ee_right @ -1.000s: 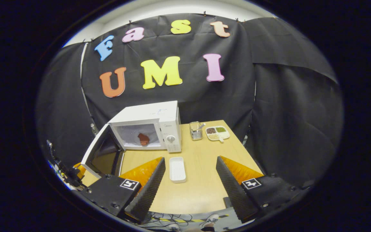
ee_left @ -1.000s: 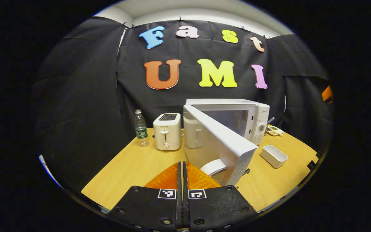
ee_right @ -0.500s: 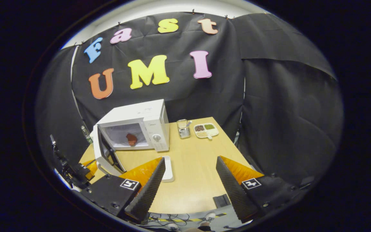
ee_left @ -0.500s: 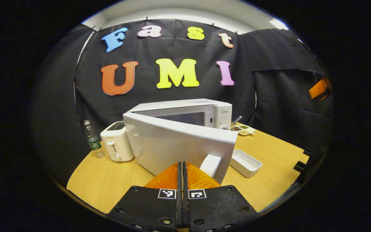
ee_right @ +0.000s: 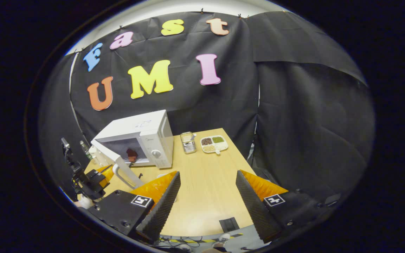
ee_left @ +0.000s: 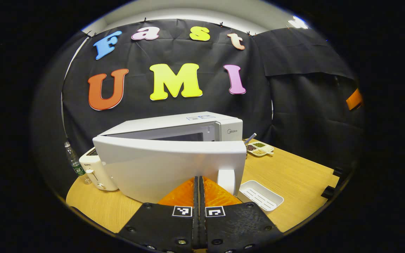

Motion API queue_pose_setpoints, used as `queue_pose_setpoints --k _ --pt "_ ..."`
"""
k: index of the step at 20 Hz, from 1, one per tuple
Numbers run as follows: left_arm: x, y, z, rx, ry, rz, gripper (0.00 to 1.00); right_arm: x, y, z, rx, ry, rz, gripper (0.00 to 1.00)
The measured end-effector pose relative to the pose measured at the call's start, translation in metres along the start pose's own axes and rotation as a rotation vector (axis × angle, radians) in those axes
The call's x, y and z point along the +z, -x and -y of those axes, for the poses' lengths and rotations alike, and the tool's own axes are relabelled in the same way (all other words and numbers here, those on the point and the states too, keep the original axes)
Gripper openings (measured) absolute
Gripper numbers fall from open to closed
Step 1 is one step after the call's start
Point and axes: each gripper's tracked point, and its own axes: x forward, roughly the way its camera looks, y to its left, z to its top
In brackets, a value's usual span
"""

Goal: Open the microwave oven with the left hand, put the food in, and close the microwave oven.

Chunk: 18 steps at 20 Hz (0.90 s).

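Note:
The white microwave (ee_left: 174, 126) stands mid-table with its door (ee_left: 160, 165) swung most of the way toward the body. My left gripper (ee_left: 199, 179) is shut with nothing between its fingers, and its tips sit at the door's outer face just left of the handle (ee_left: 226, 180). In the right gripper view the microwave (ee_right: 146, 131) is at the left. A red-brown piece of food (ee_right: 131, 154) lies inside it, behind the slanted door (ee_right: 120, 165). My right gripper (ee_right: 207, 196) hangs open over the table, well back from the microwave.
A white rectangular tray (ee_left: 261, 195) lies right of the door. A toaster (ee_left: 95, 170) and a water bottle (ee_left: 73, 162) stand to its left. At the back of the wooden table (ee_right: 206, 182) are a divided dish of grains (ee_right: 213, 143) and a metal holder (ee_right: 187, 142).
The microwave door has swung from wide open to nearly shut, with my left gripper following it round. The right gripper has drawn back and turned rightward, staying open.

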Motion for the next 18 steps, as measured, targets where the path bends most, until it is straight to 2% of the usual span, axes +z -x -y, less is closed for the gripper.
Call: queue_pose_setpoints --k 2,3,4,5,11,14,15,16,17,18 --pt "0.004 -0.02 0.002 0.012 0.005 -0.002 0.0 0.0 -0.007 0.01 -0.005 0.006 -0.01 1.0" --pt "0.004 -0.029 0.002 0.017 0.003 -0.012 0.0 0.0 -0.009 0.014 -0.003 0.005 -0.019 0.9" --pt "0.006 -0.038 0.002 0.029 -0.003 -0.012 0.0 0.0 -0.013 0.018 0.0 0.005 -0.026 0.91" --pt "0.01 -0.046 0.002 0.035 -0.008 -0.007 0.0 0.001 -0.016 0.023 0.001 0.007 -0.03 1.0" --pt "0.022 -0.092 0.008 0.063 -0.029 -0.002 0.0 0.006 -0.043 0.049 0.005 0.012 -0.058 1.0" --pt "0.019 -0.109 0.007 0.098 0.002 -0.021 0.0 0.009 -0.056 0.059 0.013 0.015 -0.077 1.0" --pt "0.018 -0.112 0.005 0.118 0.021 -0.028 0.0 0.012 -0.061 0.063 0.016 0.019 -0.08 0.91" --pt "0.018 -0.114 0.006 0.121 0.034 -0.023 0.0 0.014 -0.066 0.065 0.018 0.021 -0.082 1.0" --pt "0.018 -0.114 0.006 0.121 0.022 -0.023 0.0 0.015 -0.07 0.067 0.023 0.021 -0.087 0.91" --pt "0.019 -0.114 0.007 0.124 0.006 -0.021 0.0 0.014 -0.076 0.068 0.031 0.02 -0.091 0.91"
